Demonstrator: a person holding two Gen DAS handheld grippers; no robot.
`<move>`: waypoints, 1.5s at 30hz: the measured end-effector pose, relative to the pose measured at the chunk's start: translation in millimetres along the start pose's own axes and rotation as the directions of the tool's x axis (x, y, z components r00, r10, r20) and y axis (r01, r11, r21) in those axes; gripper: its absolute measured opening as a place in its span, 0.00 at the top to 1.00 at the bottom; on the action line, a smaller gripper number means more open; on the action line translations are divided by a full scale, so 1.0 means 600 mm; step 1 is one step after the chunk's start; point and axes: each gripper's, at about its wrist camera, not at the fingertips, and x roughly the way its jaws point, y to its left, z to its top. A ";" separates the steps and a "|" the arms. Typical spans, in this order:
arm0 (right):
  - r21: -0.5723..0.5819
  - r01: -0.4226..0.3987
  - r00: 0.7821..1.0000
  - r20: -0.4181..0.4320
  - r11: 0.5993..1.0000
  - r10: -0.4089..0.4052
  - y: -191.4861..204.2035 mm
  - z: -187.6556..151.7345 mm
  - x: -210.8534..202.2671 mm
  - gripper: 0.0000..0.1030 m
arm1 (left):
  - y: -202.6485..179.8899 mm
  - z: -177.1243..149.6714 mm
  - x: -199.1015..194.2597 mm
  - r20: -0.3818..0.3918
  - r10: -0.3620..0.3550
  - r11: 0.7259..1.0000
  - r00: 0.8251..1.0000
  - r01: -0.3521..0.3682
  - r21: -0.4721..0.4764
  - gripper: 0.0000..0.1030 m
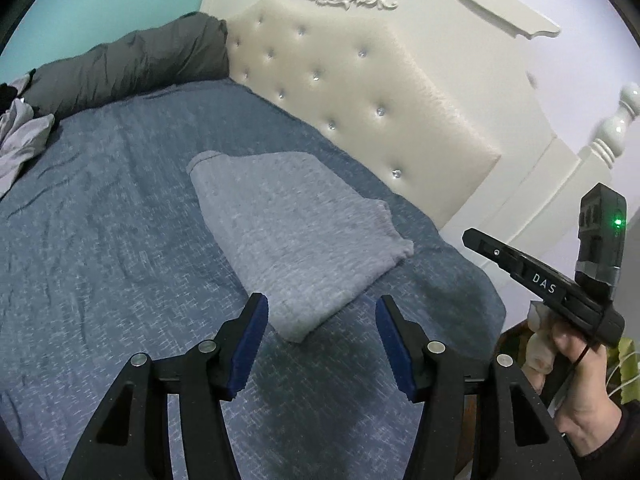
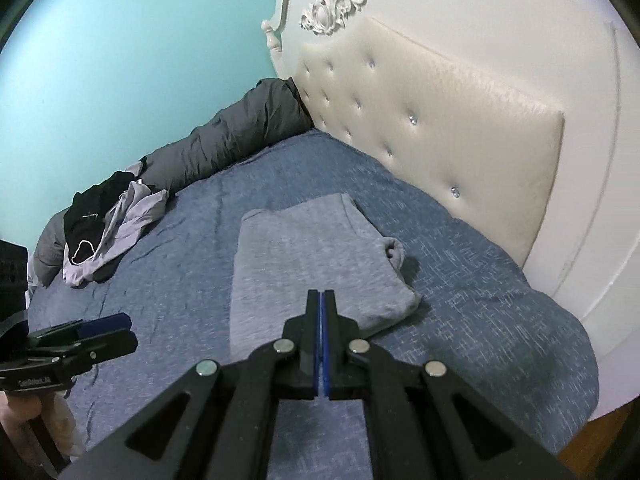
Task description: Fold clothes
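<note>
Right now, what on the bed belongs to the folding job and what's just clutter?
Job:
- folded light grey knit garment, lying flat on the blue bedspread
- heap of unfolded black and lilac clothes by the wall, likely next
- left gripper open, right gripper shut, both empty

Lying about:
- rolled dark grey duvet
- tufted cream headboard

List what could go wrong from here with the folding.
1. The folded grey garment has a loose bunched end at its right side; nudging it may undo the fold.
2. The unfolded pile lies far across the bed; dragging a piece back could sweep the folded one.
</note>
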 end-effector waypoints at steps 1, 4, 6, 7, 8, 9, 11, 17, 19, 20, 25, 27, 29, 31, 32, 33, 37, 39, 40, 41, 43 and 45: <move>0.003 0.002 1.000 0.005 1.000 -0.002 0.004 -0.002 -0.009 1.00 | -0.003 -0.001 -0.008 0.003 0.000 1.000 1.000 0.000 0.005 0.41; 0.008 0.013 1.000 0.018 1.000 -0.013 0.017 -0.008 -0.037 1.00 | -0.008 -0.005 -0.033 0.016 -0.007 1.000 1.000 0.006 0.018 0.41; 0.011 0.021 1.000 0.023 1.000 -0.022 0.025 -0.011 -0.053 1.00 | -0.012 -0.006 -0.052 0.027 -0.010 1.000 1.000 0.009 0.026 0.41; 0.013 0.025 0.999 0.026 1.000 -0.025 0.030 -0.014 -0.062 1.00 | -0.014 -0.007 -0.059 0.031 -0.010 1.000 0.999 0.009 0.030 0.41; 0.015 0.029 0.999 0.028 0.999 -0.029 0.034 -0.015 -0.070 1.00 | -0.015 -0.009 -0.066 0.036 -0.011 0.999 0.999 0.010 0.034 0.41; 0.017 0.032 0.999 0.031 0.999 -0.032 0.039 -0.018 -0.080 1.00 | -0.017 -0.010 -0.076 0.041 -0.011 0.999 0.999 0.009 0.037 0.41; 0.023 0.035 0.999 0.038 0.999 -0.036 0.050 -0.025 -0.101 1.00 | -0.019 -0.014 -0.093 0.050 -0.015 0.999 0.999 0.013 0.042 0.41; 0.028 0.046 0.997 0.054 0.999 -0.047 0.087 -0.050 -0.165 1.00 | -0.029 -0.035 -0.158 0.088 -0.025 0.998 0.996 0.020 0.062 0.41; 0.041 0.044 0.997 0.057 0.998 -0.047 0.096 -0.062 -0.185 1.00 | -0.033 -0.045 -0.174 0.093 -0.025 0.998 0.995 0.019 0.068 0.41; 0.046 0.049 0.997 0.057 0.998 -0.052 0.101 -0.068 -0.194 1.00 | -0.034 -0.051 -0.182 0.095 -0.027 0.997 0.995 0.020 0.070 0.41; 0.055 0.061 0.996 0.059 0.997 -0.064 0.127 -0.101 -0.239 1.00 | -0.036 -0.088 -0.216 0.096 -0.037 0.997 0.995 0.030 0.075 0.36; 0.056 0.059 0.996 0.061 0.997 -0.062 0.139 -0.115 -0.257 1.00 | -0.036 -0.101 -0.227 0.101 -0.042 0.996 0.994 0.034 0.081 0.36; 0.043 0.061 0.996 0.061 0.997 -0.064 0.151 -0.127 -0.271 1.00 | -0.038 -0.112 -0.236 0.103 -0.042 0.995 0.994 0.033 0.091 0.35; 0.041 0.060 0.996 0.061 0.997 -0.062 0.160 -0.137 -0.282 1.00 | -0.038 -0.124 -0.247 0.109 -0.043 0.995 0.993 0.033 0.091 0.35; 0.041 0.059 0.996 0.062 0.997 -0.061 0.164 -0.142 -0.287 1.00 | -0.038 -0.130 -0.252 0.112 -0.044 0.995 0.993 0.034 0.092 0.35; 0.039 0.058 0.996 0.063 0.998 -0.061 0.169 -0.150 -0.295 1.00 | -0.038 -0.135 -0.256 0.115 -0.045 0.995 0.992 0.035 0.092 0.35; 0.037 0.051 0.996 0.065 0.998 -0.054 0.184 -0.173 -0.315 0.99 | -0.041 -0.154 -0.275 0.121 -0.048 0.994 0.992 0.035 0.101 0.35; 0.038 0.047 0.997 0.062 0.998 -0.049 0.189 -0.183 -0.321 0.99 | -0.043 -0.162 -0.283 0.124 -0.049 0.994 0.991 0.036 0.102 0.29; 0.038 0.046 0.997 0.063 0.998 -0.048 0.192 -0.188 -0.325 0.99 | -0.043 -0.166 -0.287 0.125 -0.049 0.994 0.991 0.036 0.103 0.26; 0.038 0.045 0.997 0.063 0.998 -0.047 0.194 -0.192 -0.329 0.99 | -0.045 -0.170 -0.293 0.127 -0.050 0.994 0.991 0.036 0.106 0.26; 0.039 0.043 0.997 0.063 0.998 -0.045 0.199 -0.200 -0.337 0.99 | -0.049 -0.178 -0.303 0.129 -0.046 0.993 0.991 0.031 0.113 0.25; 0.042 0.041 0.997 0.061 0.998 -0.043 0.201 -0.207 -0.344 0.99 | -0.052 -0.185 -0.315 0.133 -0.042 0.993 0.990 0.027 0.118 0.23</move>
